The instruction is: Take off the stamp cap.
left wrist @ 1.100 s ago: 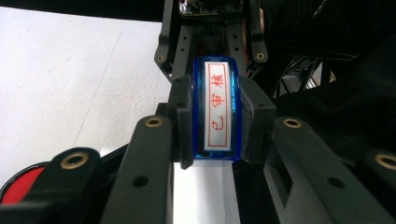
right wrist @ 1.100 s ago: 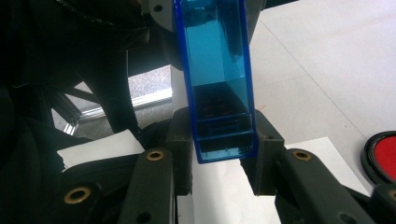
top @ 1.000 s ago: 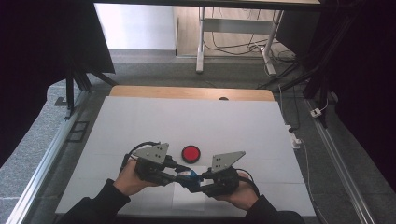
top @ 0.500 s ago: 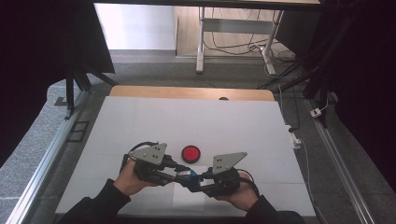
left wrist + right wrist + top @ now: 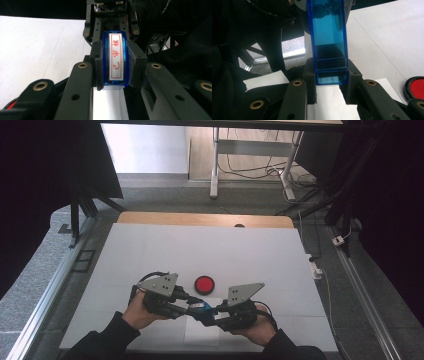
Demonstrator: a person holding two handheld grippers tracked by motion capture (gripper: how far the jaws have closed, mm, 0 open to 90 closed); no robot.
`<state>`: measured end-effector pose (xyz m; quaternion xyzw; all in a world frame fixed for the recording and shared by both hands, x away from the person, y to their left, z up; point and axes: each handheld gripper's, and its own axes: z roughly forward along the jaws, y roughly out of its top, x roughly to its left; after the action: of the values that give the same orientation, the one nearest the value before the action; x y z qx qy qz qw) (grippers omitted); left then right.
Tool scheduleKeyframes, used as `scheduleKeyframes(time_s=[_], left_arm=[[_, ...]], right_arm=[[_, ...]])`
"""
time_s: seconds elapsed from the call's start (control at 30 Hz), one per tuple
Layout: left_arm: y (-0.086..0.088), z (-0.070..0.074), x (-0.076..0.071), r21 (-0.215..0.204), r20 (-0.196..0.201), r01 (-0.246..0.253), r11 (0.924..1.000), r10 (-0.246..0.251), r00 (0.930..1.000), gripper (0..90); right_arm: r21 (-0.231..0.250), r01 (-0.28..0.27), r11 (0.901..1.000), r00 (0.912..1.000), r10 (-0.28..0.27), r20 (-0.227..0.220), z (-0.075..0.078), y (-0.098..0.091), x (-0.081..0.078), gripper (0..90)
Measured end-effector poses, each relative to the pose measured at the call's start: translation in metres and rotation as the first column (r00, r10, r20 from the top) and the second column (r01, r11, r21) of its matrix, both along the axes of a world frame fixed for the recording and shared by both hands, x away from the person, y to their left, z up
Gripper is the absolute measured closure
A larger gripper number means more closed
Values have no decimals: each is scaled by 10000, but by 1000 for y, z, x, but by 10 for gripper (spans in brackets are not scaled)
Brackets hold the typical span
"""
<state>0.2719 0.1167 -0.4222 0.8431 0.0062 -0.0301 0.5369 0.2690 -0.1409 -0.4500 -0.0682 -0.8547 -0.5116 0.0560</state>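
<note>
Hands sit low over the white table (image 5: 150, 250), unmoved from a moment ago: left gripper (image 5: 181, 306) and right gripper (image 5: 212, 314) both clench the translucent blue plastic stamp (image 5: 200, 306) between them, round red ink pad (image 5: 204, 284) just beyond. Handover seems paused.

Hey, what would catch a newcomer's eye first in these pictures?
A translucent blue stamp with red characters on its white label, clamped between the left gripper and the right gripper near the front edge of the white table. Just beyond them sits a round red ink pad.
</note>
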Motion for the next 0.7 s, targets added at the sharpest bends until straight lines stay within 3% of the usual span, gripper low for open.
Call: scheduleKeyframes(time_s=[0.1,0.13,0.3,0.5,0.7], left_arm=[[1,0,1,-45,-77,46,10000,-46,10000,704],[8,2,3,-541,-260,-107,9985,93,9996,704],[20,7,4,-951,-303,-347,9949,319,9990,703],[16,4,4,-582,-482,-478,9972,450,9978,702],[15,4,4,-328,-480,-921,9952,904,9947,701]], right_arm=[[-19,-43,10000,10000,43,-20,0,0,0,694],[-433,-109,9990,9999,112,58,-2,0,-1,694],[-654,-113,9978,9999,117,66,-6,1,-1,693],[-544,-46,9985,9999,55,161,-5,-1,-1,691],[-785,210,9967,9992,-182,363,-5,-3,-3,690]])
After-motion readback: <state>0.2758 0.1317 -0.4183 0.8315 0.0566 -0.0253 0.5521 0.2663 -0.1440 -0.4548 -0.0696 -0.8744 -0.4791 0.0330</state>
